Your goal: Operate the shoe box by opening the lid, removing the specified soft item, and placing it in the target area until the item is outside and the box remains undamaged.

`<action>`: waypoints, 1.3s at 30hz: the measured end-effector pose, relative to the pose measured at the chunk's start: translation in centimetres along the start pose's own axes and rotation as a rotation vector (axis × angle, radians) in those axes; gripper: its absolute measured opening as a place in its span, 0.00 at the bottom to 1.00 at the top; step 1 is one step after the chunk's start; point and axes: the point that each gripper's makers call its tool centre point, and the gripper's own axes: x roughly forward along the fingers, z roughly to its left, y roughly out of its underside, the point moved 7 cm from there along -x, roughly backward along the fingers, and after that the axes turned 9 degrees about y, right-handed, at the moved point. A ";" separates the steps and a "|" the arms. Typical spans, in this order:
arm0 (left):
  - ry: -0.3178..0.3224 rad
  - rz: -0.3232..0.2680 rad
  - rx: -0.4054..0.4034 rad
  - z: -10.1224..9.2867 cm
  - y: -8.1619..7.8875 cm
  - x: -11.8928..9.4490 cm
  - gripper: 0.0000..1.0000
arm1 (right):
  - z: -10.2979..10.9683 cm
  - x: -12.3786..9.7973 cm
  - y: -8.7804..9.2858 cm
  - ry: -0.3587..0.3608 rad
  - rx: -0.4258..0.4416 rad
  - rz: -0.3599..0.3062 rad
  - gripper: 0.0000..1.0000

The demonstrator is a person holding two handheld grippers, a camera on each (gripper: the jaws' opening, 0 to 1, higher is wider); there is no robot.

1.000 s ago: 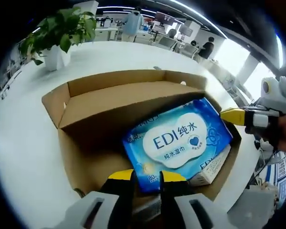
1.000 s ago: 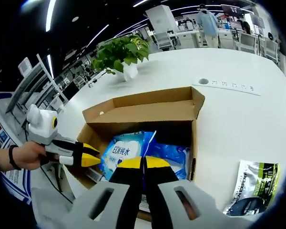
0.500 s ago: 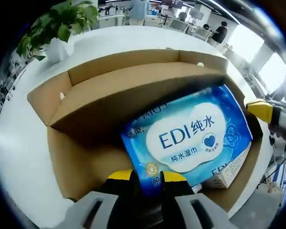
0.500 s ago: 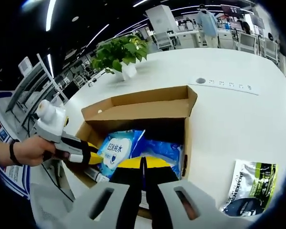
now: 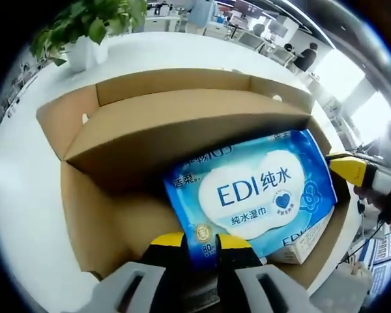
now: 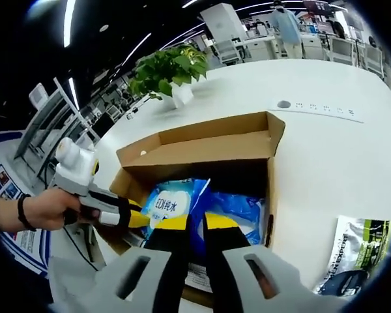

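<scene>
Just ahead of your left tool (image 5: 199,240), inside the one open shoe box (image 5: 91,215), lies a single blue wet-wipes pack (image 5: 251,195), tilted up against the box's inner flap. Your left tool's two yellow-tipped jaws are pinching the near edge of that pack, one tip on each side of it. Under the pack's far corner sits one white carton (image 5: 300,238), leaning on the box wall. Beyond the pack's right end, your right tool (image 5: 348,171) pokes in with its yellow tip just beside the pack's corner.

In the right gripper view, your right tool (image 6: 190,223) reaches into the same shoe box (image 6: 202,140); its two jaws stand slightly parted with blue packaging (image 6: 238,212) between them, though you cannot tell whether they actually grip it. To its left your left tool (image 6: 135,218) enters the box beside the wet-wipes pack (image 6: 169,205), held by your hand (image 6: 42,208). The lid flap stands folded up at the far side. On the white table (image 6: 326,150), well to the right of the box, lies one dark-and-green pouch (image 6: 355,257). Far beyond stands one potted plant (image 6: 166,72), and one power strip (image 6: 316,107) sits flush in the table.
</scene>
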 end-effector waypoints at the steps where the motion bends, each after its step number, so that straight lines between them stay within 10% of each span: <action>1: -0.001 -0.003 -0.002 0.1 0.0 0.0 0.15 | 0.1 0.0 0.1 -0.004 -0.009 0.002 0.12; 14: 0.043 -0.027 -0.016 -0.1 0.0 0.0 0.05 | 1.1 1.9 1.9 0.034 -0.099 0.094 0.04; 39: 0.160 -0.065 -0.073 -1.1 0.3 0.9 0.09 | 0.1 0.1 1.5 0.085 -0.059 0.025 0.00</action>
